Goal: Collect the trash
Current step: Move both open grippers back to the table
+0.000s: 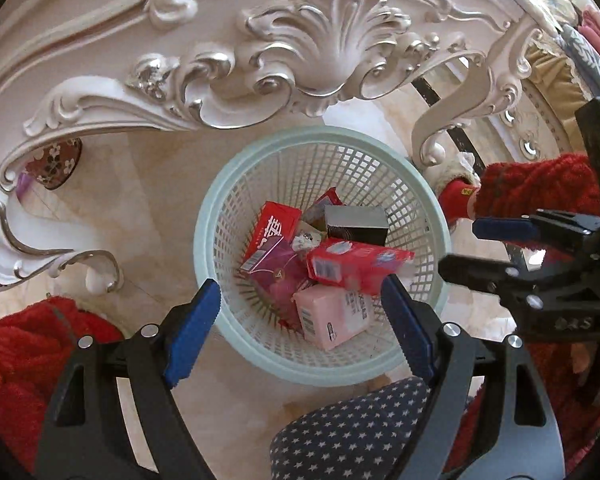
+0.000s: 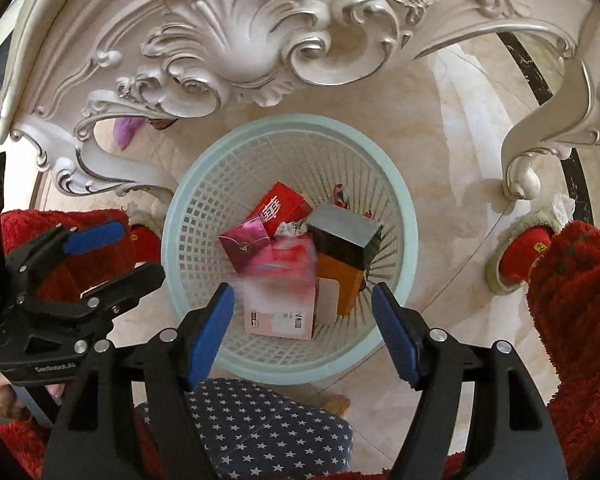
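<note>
We look steeply down at a round, pale mint-green plastic lattice wastebasket (image 1: 404, 354) standing on a glossy cream marble floor (image 1: 140, 208), just in front of an ornate white carved table apron with silver-edged scrolls (image 1: 332, 36). The basket fills the centre of both views.

Inside it lies a heap of small cartons. In the left wrist view, a red carton with white lettering (image 1: 274, 230) sits at about ten o'clock in the basket, a black-and-silver box (image 1: 356, 220) at one o'clock, a red-and-white carton (image 1: 356, 264) lies across the middle, and a pale pink box with a barcode (image 1: 332, 314) rests at six o'clock. A shiny magenta packet (image 1: 278, 268) shows between them. In the right wrist view, the black-and-silver box (image 2: 346, 232) shows an orange side, and the carton below the magenta packet (image 2: 246, 244) is blurred.

The left gripper (image 1: 300, 328), black with blue ridged pads, is at six o'clock in its own view, over the near rim. Its fingers are spread wide and grip nothing; the cartons lie beneath the gap. The right gripper (image 2: 302, 328) is likewise spread over the near rim, holding nothing.

Fuzzy red sleeves (image 2: 580, 300) and a navy star-print fabric (image 2: 256, 432) fill the lower edges.
</note>
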Demonstrator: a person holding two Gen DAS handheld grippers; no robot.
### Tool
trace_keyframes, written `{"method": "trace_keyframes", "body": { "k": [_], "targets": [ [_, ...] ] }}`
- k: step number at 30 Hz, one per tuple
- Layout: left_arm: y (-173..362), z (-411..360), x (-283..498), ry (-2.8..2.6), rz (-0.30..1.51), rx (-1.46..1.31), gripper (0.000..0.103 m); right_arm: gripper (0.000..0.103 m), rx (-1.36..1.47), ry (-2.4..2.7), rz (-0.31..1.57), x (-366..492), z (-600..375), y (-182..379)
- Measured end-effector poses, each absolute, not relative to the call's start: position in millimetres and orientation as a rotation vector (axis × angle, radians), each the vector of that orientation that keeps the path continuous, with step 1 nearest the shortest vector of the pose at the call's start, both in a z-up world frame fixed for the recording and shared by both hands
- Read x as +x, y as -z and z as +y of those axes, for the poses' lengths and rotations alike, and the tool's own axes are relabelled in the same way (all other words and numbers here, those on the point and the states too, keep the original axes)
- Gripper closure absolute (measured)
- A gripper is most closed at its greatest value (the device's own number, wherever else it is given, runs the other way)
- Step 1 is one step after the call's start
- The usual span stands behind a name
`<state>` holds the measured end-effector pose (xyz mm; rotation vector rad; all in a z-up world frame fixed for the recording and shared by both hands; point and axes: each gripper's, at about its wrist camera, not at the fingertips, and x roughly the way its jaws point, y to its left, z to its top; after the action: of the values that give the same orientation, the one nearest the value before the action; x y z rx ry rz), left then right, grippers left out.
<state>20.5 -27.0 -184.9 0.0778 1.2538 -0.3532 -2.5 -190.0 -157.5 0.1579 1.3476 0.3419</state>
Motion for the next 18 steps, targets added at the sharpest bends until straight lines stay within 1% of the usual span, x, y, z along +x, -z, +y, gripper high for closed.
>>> {"method": "trace_keyframes", "body": {
  "k": [1, 3, 5, 6, 9, 12, 13, 15, 18],
  "targets": [
    [176, -27, 17, 0.375, 1.247, 0.077, 0.023, 0.036, 0.147, -0.393, 1.354, -6, -187, 149],
    [155, -25, 11, 0.428, 1.222, 0.067, 0.023, 0.036, 0.129, -0.481, 1.310, -13, -183, 123],
    [120, -23, 8, 0.495, 1.176, 0.052, 0.023, 0.036, 0.106, -0.552, 1.210, -19, -184, 80],
    [104, -22, 8, 0.524, 1.148, 0.039, 0.023, 0.036, 0.100, -0.572, 1.128, -19, -188, 50],
    [50, -13, 23, 0.574, 1.037, 0.016, 0.023, 0.035, 0.085, -0.547, 0.943, -4, -202, -7],
    [5, -3, 65, 0.502, 0.916, 0.044, 0.023, 0.028, 0.035, -0.414, 0.742, 39, -218, -52],
    [-3, 0, 80, 0.460, 0.895, 0.057, 0.023, 0.028, 0.015, -0.377, 0.713, 53, -220, -58],
    [-19, 4, 117, 0.390, 0.859, 0.068, 0.018, 0.028, -0.012, -0.310, 0.659, 92, -222, -67],
    [-35, 7, 198, 0.355, 0.843, 0.018, 0.018, 0.028, -0.056, -0.234, 0.634, 171, -216, -72]
  ]
}}
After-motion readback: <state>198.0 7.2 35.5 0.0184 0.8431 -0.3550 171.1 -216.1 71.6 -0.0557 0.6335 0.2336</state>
